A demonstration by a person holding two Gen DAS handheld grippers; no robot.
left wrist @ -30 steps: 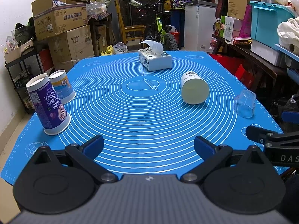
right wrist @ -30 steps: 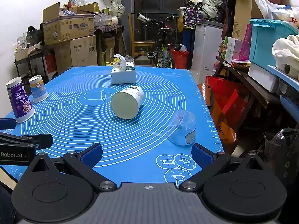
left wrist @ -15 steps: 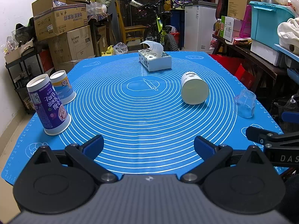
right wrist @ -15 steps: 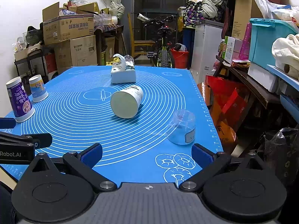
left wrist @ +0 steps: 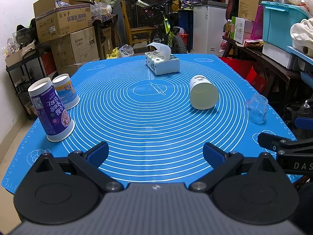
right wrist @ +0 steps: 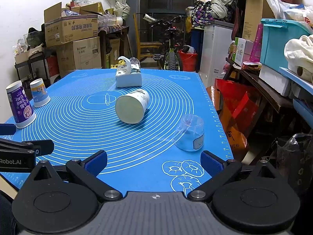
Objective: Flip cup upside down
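Left wrist view: left tongs (left wrist: 155, 151) spread wide at the bottom of the frame, nothing between the blue pads, poised over the near edge of the blue baking mat (left wrist: 146, 133) covering the bench. Right wrist view: right tongs (right wrist: 153, 159) equally wide and empty, low in the frame.

Lying on its side just right of frame centre in the left view: white printed cup (left wrist: 203, 95), wide pale end turned toward both cameras, well apart from either tongs. Likely the one to flip, since the rest stand rim-down: purple paper cup (left wrist: 49, 109) and blue-and-yellow paper cup (left wrist: 65, 92) at mid-left, clear plastic cup (left wrist: 256, 107) at the right edge of the mat. Tissue box (left wrist: 163, 63) behind, upper centre.

Cannot tell whether the pale end is mouth or base.

Probably light and thin-walled if paper, so easy to dent and prone to roll on the smooth mat when nudged. Best taken across the round wall near mid-length, pads on opposite sides, squeezing gently; then tilted until the mouth meets the mat. Closer to the right tongs in the right view (right wrist: 132, 106), with the clear plastic cup (right wrist: 188, 135) beside the approach path and easily knocked.
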